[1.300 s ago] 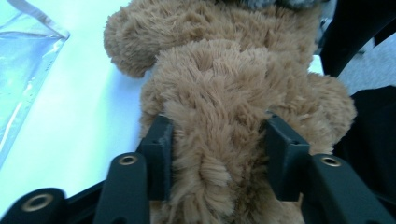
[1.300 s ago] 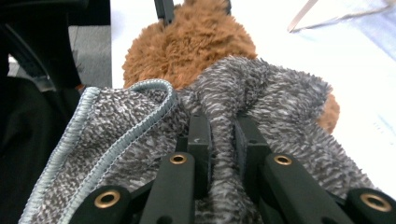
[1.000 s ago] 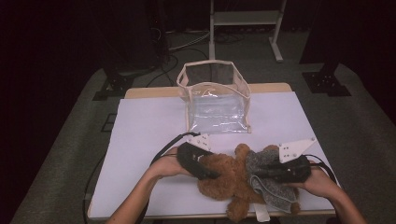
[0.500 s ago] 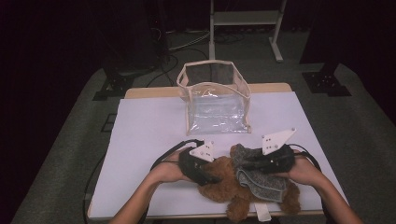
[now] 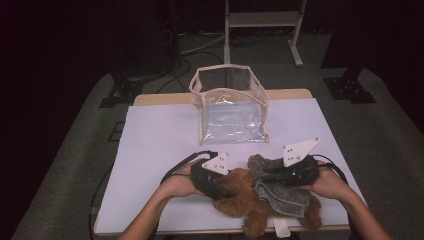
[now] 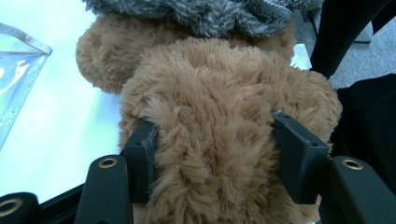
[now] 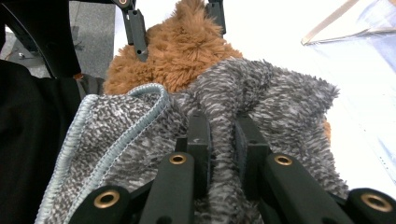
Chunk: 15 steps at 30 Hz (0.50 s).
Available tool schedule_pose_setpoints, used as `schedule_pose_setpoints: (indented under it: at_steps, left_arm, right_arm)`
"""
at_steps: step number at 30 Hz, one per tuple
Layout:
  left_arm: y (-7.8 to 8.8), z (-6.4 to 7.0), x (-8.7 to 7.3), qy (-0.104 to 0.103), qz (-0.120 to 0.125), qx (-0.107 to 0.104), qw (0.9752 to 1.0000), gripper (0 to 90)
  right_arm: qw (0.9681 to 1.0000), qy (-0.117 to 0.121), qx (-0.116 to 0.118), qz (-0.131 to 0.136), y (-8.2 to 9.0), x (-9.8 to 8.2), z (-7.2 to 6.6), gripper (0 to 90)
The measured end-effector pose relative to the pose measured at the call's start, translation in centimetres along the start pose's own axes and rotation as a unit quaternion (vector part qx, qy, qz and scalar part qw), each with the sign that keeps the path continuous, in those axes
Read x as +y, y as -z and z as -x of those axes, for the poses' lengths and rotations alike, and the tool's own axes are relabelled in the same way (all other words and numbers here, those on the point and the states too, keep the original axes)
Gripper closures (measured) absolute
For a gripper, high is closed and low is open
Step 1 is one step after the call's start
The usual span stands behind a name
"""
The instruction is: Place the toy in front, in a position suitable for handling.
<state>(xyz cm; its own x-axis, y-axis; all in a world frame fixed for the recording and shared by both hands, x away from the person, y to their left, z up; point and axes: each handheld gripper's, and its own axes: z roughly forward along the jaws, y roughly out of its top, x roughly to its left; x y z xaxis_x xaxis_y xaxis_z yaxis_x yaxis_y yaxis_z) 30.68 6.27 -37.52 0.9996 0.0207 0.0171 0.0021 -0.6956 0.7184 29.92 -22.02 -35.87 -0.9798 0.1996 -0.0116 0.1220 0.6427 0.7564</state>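
A person is working at the near edge of the white-covered counter (image 5: 160, 145), holding a claw in each hand over a brown plush bear (image 5: 245, 192) that is lying close to that edge. The left claw (image 5: 220, 189) is gripping the bear's furry body: in the left gripper view its two black jaws are pressing into the brown fur (image 6: 210, 140) from either side, the plush bulging between them, and these jaws have just been closing a little on it. The right claw (image 5: 262, 176) is pinching a grey knitted garment (image 5: 280, 192) that is draped over the bear's right side; in the right gripper view the jaws are standing nearly together with a fold of the fuzzy grey fabric (image 7: 224, 126) squeezed between them, and a pale blue stitched hem (image 7: 116, 140) is curving away to one side. The same view is showing the left claw (image 7: 177, 28) farther off, clamped on the brown fur (image 7: 180, 51) beyond the grey cloth. Farther back on the counter, well apart from the bear, a clear plastic bag with beige trim (image 5: 231, 107) is standing upright with its top open. The person's forearms are coming in from the bottom of the high view.
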Motion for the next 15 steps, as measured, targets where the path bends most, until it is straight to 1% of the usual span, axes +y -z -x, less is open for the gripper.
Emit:
schedule_pose_setpoints:
  at_steps: [1, 3, 9, 11, 12, 13, 14, 15]
  left_arm:
    - [0.0, -0.1, 0.0, 0.000, 0.001, 0.001, 1.0000, 39.7]
    - [0.0, -0.1, 0.0, 0.000, 0.001, 0.003, 1.0000, 39.5]
    - [0.0, 0.0, 0.1, -0.001, -0.002, 0.009, 1.0000, 39.5]
    - [0.0, 0.0, 0.0, 0.001, -0.002, 0.009, 1.0000, 39.4]
    - [0.0, -0.1, 0.0, 0.001, -0.002, 0.009, 1.0000, 39.4]
    - [0.0, -0.1, 0.1, 0.001, -0.003, 0.009, 1.0000, 39.3]
    - [0.0, -0.2, 0.1, 0.003, -0.002, 0.010, 0.9999, 38.9]
    - [0.0, -0.2, 0.1, 0.003, -0.002, 0.010, 0.9999, 38.6]
  right_arm:
    - [1.0000, 0.001, 0.000, -0.001, 0.2, -0.2, 0.1, 78.3]
    - [1.0000, -0.005, -0.003, 0.000, 0.7, -0.8, 0.0, 78.3]
    - [0.9995, -0.022, -0.025, -0.002, 3.2, -2.7, -0.2, 78.2]
    - [0.9990, -0.032, -0.031, 0.003, 3.9, -3.4, -0.1, 78.2]
    - [0.9990, -0.032, -0.031, 0.003, 3.9, -3.4, -0.1, 78.2]
    - [0.9986, -0.040, -0.034, 0.006, 4.2, -3.8, -0.1, 78.2]
    - [0.9980, -0.050, -0.036, 0.016, 4.6, -4.4, 0.1, 78.1]
    - [0.9980, -0.050, -0.036, 0.016, 4.6, -4.4, 0.1, 78.1]
